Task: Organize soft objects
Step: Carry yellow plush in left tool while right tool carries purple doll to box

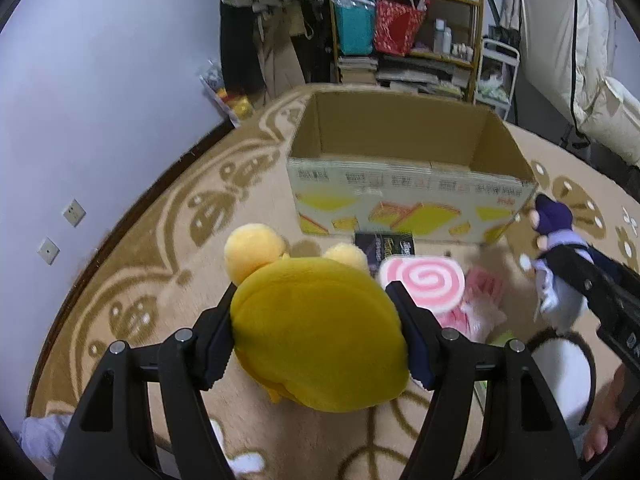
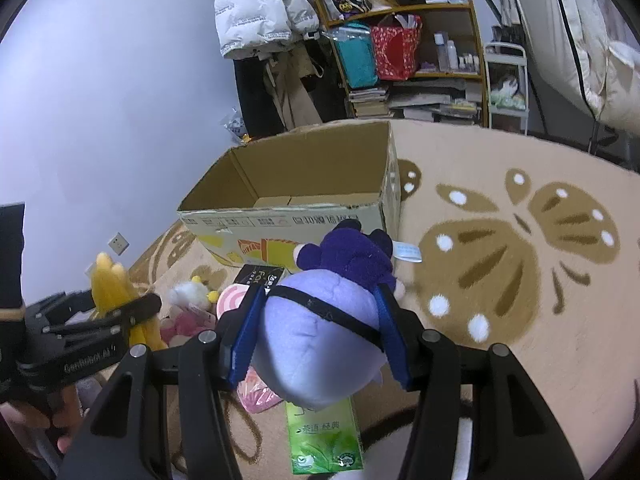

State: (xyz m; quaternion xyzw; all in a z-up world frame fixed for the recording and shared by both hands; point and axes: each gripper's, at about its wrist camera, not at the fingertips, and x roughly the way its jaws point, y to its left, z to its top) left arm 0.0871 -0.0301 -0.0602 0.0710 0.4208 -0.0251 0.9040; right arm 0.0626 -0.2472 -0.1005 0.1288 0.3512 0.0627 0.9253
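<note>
Clutching a plump yellow plush (image 1: 320, 344) with two rounded paler nubs in my left gripper (image 1: 316, 332) and a lavender plush (image 2: 320, 344) (dark purple tuft on top) in my right gripper (image 2: 316, 334), both half-spread and pressing, I hold them above the rug (image 2: 520, 320) before the open cardboard box (image 1: 408, 200), its visible inside bare.

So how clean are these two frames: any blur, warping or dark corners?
Left wrist view: fisheye bends the rug edge, corners are black, the box print is smeared. Right wrist view: same warp and dark corners, the purple toy is sharp, and its underside is in shadow.
</note>
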